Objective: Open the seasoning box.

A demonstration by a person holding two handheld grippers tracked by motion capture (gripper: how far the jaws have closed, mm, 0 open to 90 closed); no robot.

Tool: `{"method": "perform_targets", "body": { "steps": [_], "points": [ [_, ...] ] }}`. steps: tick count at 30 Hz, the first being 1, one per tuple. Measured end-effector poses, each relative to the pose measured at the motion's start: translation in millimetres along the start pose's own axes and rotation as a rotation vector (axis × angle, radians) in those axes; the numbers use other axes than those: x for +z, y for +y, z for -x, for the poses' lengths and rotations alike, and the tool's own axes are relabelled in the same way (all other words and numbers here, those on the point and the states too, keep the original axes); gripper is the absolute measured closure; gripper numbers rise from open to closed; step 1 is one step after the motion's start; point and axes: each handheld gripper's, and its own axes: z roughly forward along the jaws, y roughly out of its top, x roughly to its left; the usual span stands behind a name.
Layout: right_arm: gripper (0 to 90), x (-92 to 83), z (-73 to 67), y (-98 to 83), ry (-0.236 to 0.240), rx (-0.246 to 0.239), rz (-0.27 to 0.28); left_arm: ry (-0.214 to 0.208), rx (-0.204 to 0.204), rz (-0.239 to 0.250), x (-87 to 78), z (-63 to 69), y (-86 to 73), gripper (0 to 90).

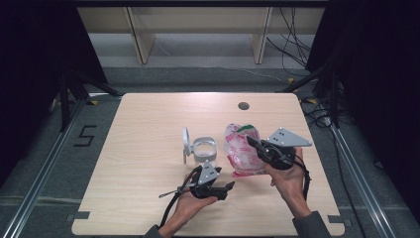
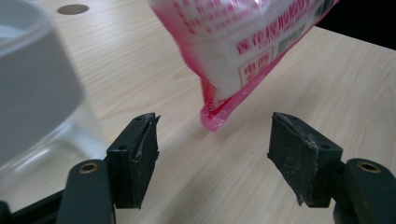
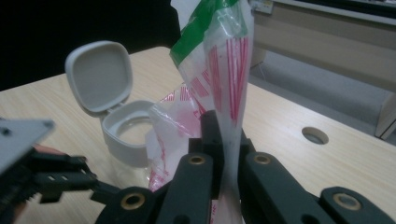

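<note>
Crinkly pink-printed plastic bag (image 1: 241, 148) — pinched by right gripper (image 1: 253, 145), square grey flip-lid jar (image 1: 204, 148)

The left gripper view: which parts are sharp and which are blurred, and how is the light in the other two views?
Left gripper view: the jar at left is out of focus, the bag slightly soft, the jaws sharp. Right gripper view: the bag shines a little; dark behind the lid. High view: table evenly lit, surroundings dark.
</note>
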Motion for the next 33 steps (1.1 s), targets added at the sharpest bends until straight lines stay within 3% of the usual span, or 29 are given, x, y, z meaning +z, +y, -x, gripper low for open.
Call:
{"method": "perform_targets", "body": {
  "steps": [1,2,5,6,8,10,11,12,13,14,15,17,22,27,33],
  "points": [
    [90.0,-1.5,-1.2,3.1,-0.003,-0.006,0.013,-0.002,-0.005,-0.001,2.2,0.3,-0.1,32.2],
    [90.0,-3.0,-1.1,5.3,-0.003,-0.015,0.017,0.000,0.021,-0.011,4.3,-0.6,-0.5,31.9],
    [90.0,-6.7,-5.8,13.2,0.017,-0.014,0.033,-0.024,-0.023,0.012,11.1,-1.5,-0.4,31.8],
    [90.0,-8.2,-6.8,14.6,0.013,-0.006,0.037,-0.022,-0.014,0.015,12.7,-1.3,0.5,32.0],
    [90.0,-10.6,-7.4,19.2,0.015,-0.043,0.042,-0.017,-0.022,0.020,14.7,1.5,2.4,32.8],
    [90.0,-11.8,-10.3,22.6,0.023,-0.042,0.051,-0.040,-0.034,0.038,17.9,4.6,3.0,33.5],
    [90.0,-12.9,-10.8,24.2,0.033,-0.043,0.046,-0.026,-0.007,0.028,18.9,3.8,3.2,34.6],
    [90.0,-13.3,-12.0,25.3,0.032,-0.032,0.048,-0.016,-0.015,0.045,21.2,5.5,2.9,36.0],
    [90.0,-12.2,-11.4,26.5,0.048,-0.052,0.062,-0.027,-0.005,0.039,22.2,5.0,2.9,38.7],
    [90.0,-13.5,-12.7,27.3,0.034,-0.059,0.052,-0.028,-0.013,0.047,22.8,7.3,2.8,41.8],
    [90.0,-12.4,-13.7,27.4,0.039,-0.057,0.054,-0.035,0.010,0.049,23.9,9.6,2.3,44.8],
    [90.0,-10.2,-14.8,26.9,0.040,-0.065,0.045,0.001,0.071,0.054,26.1,12.7,1.1,51.8],
    [90.0,-2.4,-16.5,25.2,0.042,-0.067,0.021,0.033,0.063,0.075,28.1,9.9,2.0,70.9],
    [90.0,2.3,-12.0,32.3,0.042,-0.061,0.031,0.057,0.073,0.092,27.1,7.9,6.5,72.8],
    [90.0,14.1,-11.1,37.6,0.029,-0.032,0.025,0.076,0.031,0.106,31.3,9.9,5.4,73.6]
  ]
}}
